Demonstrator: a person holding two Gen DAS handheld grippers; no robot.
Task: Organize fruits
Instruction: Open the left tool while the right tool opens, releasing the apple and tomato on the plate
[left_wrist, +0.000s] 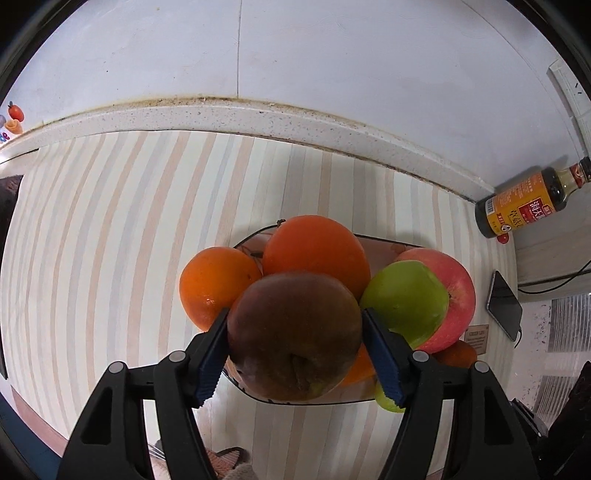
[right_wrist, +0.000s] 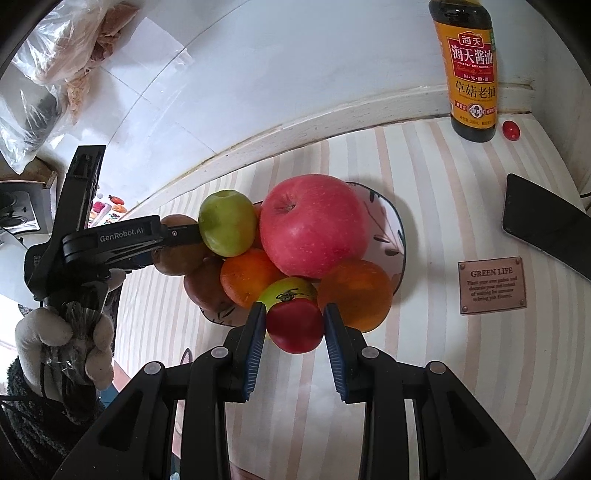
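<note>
- Striped tabletop, bowl of fruit at frame centre.
- Left claw grips brown apple.
- Right claw clamps red tomato, lower centre.

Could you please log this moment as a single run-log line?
left gripper: shut on brown fruit | right gripper: shut on red-green fruit | both at piled plate
</note>
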